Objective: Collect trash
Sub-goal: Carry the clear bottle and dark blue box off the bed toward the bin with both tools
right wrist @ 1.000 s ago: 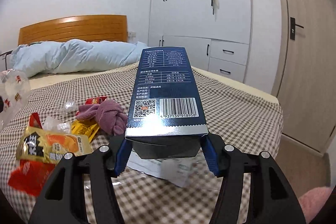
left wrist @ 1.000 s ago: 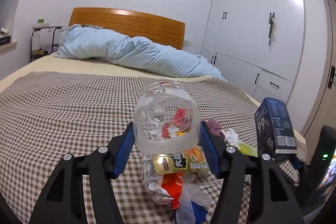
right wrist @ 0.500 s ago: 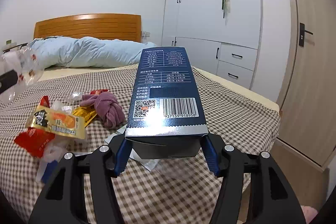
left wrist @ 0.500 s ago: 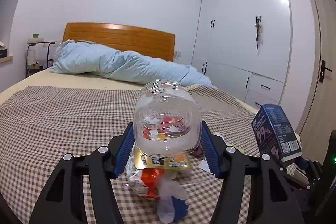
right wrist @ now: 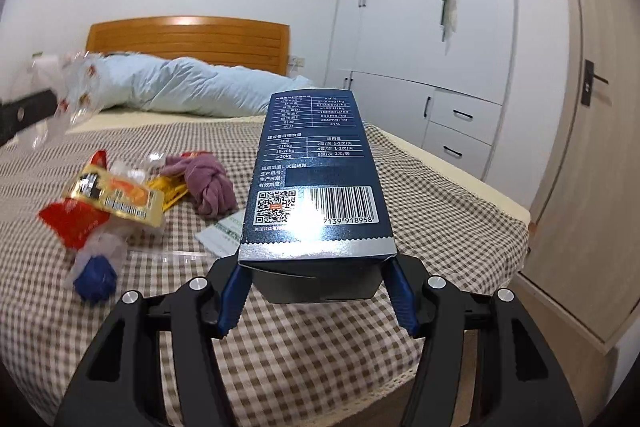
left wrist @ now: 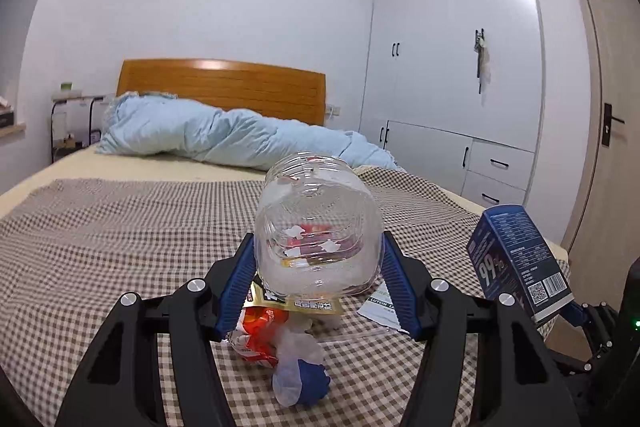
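Now we pinch a bottle (left wrist: pixel 318 227) in the left gripper (left wrist: pixel 318 279), light, slick and crushable; the right gripper (right wrist: pixel 314 291) clamps a stiff box (right wrist: pixel 316 171) by its sides. Wrappers (right wrist: pixel 108 203) lie at nine o'clock on the bed (right wrist: pixel 440 211).

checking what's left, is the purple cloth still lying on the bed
Yes, the purple cloth lies on the checked bed cover beside the wrappers.
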The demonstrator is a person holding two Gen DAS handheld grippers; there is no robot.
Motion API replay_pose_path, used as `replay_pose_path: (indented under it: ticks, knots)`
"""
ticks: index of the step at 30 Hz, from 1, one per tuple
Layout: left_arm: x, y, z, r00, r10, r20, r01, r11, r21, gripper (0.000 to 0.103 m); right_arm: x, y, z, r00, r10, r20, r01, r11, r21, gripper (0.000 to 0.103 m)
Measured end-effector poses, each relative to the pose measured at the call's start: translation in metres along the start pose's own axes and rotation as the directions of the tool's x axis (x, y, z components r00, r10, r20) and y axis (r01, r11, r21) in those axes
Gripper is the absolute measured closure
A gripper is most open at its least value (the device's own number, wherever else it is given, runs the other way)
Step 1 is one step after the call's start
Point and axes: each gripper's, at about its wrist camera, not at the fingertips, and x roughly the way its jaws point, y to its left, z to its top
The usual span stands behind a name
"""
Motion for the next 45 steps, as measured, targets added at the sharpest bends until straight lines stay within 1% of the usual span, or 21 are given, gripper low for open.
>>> replay_pose_path:
  ticks: [3,11,20,23,30,36,38,41,45]
  knots:
    - [-0.006,-0.006,-0.001,1.000,-0.007,0.008,0.007,1.000,0.013,0.044,-0.007,-0.004,-0.004,1.000,0.012,-0.004,-0.012,1.000,-0.016,0.045]
    - [-0.024,-0.015,-0.005,0.999,-0.015,0.043,0.016,1.000,-0.010,0.044,-0.021,-0.016,-0.014,0.999,0.026,-0.029,-0.027,0.999,-0.047,0.045]
    - [-0.038,-0.040,-0.018,0.998,-0.045,0.035,0.045,0.999,-0.002,0.044,-0.039,-0.041,-0.025,0.997,0.048,-0.052,-0.051,0.997,-0.061,0.045]
    - [-0.044,-0.048,-0.024,0.998,-0.043,0.040,0.043,0.999,0.000,0.044,-0.045,-0.049,-0.030,0.997,0.051,-0.058,-0.055,0.996,-0.066,0.045]
    - [-0.053,-0.054,-0.039,0.998,-0.064,0.025,0.065,0.998,-0.021,0.044,-0.056,-0.064,-0.046,0.995,0.061,-0.081,-0.068,0.994,-0.085,0.045]
    - [-0.061,-0.060,-0.052,0.998,-0.060,0.015,0.061,0.998,-0.011,0.044,-0.066,-0.074,-0.057,0.992,0.074,-0.101,-0.083,0.992,-0.094,0.045]
    - [-0.067,-0.063,-0.058,0.999,-0.038,0.022,0.037,0.999,0.010,0.044,-0.070,-0.077,-0.059,0.992,0.076,-0.102,-0.086,0.992,-0.097,0.045]
    - [-0.073,-0.066,-0.065,1.000,-0.023,0.016,0.023,0.999,0.032,0.044,-0.076,-0.080,-0.066,0.991,0.077,-0.108,-0.089,0.990,-0.112,0.045]
    - [-0.082,-0.069,-0.073,1.000,-0.028,0.009,0.028,0.999,0.038,0.044,-0.085,-0.085,-0.074,0.990,0.081,-0.118,-0.097,0.987,-0.129,0.045]
